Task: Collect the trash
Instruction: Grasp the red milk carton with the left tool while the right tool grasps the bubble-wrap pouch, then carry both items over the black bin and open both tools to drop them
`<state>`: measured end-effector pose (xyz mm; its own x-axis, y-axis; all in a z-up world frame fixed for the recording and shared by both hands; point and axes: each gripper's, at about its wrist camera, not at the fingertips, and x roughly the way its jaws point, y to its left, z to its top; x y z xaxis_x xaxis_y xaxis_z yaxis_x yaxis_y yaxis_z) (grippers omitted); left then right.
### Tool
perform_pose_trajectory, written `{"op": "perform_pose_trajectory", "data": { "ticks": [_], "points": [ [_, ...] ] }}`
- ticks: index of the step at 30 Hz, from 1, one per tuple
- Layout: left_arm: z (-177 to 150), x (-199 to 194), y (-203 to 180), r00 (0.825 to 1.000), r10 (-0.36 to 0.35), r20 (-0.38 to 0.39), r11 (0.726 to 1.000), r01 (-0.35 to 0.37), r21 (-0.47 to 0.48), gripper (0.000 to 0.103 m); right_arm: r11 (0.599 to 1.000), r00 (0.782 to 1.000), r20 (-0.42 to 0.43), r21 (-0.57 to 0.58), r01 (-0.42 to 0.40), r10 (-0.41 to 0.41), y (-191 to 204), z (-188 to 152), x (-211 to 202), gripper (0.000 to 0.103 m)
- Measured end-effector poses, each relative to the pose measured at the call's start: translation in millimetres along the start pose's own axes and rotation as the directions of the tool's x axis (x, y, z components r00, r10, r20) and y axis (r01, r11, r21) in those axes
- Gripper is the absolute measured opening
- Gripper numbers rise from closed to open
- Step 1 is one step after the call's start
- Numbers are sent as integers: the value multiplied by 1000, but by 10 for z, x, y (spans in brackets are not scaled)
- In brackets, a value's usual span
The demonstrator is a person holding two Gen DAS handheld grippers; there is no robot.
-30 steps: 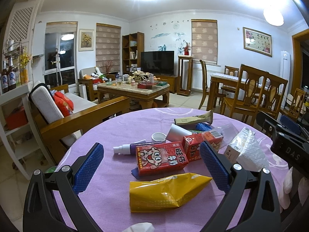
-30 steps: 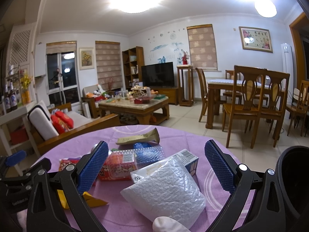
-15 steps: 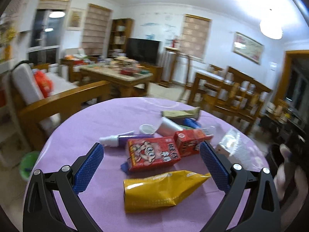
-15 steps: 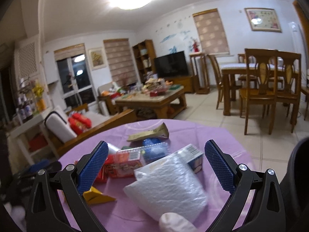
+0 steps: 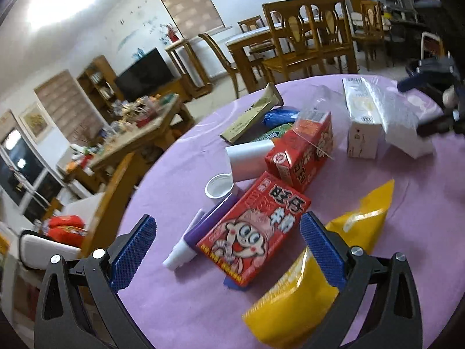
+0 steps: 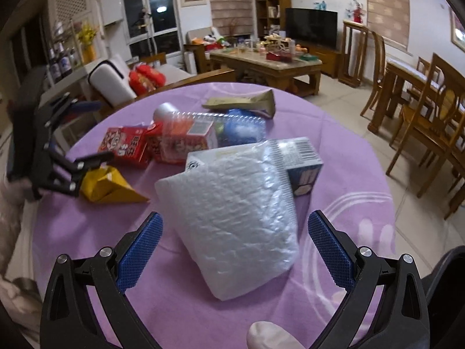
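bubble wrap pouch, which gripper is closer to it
Right. The right gripper is open with the bubble wrap pouch partly between its fingers. The left gripper is across the table, open over the red snack box.

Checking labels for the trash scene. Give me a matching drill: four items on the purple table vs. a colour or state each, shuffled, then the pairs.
Items:
1. snack bag
2. cartoon-face carton
3. bubble-wrap pouch
4. small cup

Descriptions:
A. white, upright, open mouth up
B. yellow, lying under the left gripper's right finger
C. red, flat, between the left gripper's open fingers
D. translucent white, leaning on a box, ahead of the open right gripper

Pairs: 1-B, 2-C, 3-D, 4-A
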<state>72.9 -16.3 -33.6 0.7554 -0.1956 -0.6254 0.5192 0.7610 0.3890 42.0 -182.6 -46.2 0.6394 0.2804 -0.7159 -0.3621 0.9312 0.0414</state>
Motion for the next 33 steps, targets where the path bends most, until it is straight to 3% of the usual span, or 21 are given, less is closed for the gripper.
{"op": "perform_pose_trajectory", "data": {
  "ticks": [6,8,12,14,17,20,25,33],
  "points": [
    [28,122,43,999,-42,-8,999,42,34,98,998,997,-70,-46,40,-43,152,-55,283,95],
    [39,127,30,998,-67,-4,997,67,45,98,999,997,-72,-32,21,-23,177,-49,313,76],
    [39,170,-21,996,-83,-14,995,84,51,96,998,997,-67,46,-39,42,78,-41,313,65],
    [52,198,3,991,-127,-27,992,128,21,64,996,996,-61,72,-56,61,-18,-26,282,60],
    [36,234,-11,990,-134,-48,991,134,12,58,992,996,-42,100,-80,84,-98,-50,198,54],
    [44,168,-15,988,-150,-28,989,150,3,52,988,995,-19,117,-97,100,-147,-74,87,52],
    [27,62,70,985,-174,8,984,174,-48,50,984,992,28,127,-123,120,-189,-122,-168,51],
    [267,-364,205,963,-217,160,956,242,-162,50,981,984,113,118,-153,140,-181,-119,-554,51]
  ]
}}
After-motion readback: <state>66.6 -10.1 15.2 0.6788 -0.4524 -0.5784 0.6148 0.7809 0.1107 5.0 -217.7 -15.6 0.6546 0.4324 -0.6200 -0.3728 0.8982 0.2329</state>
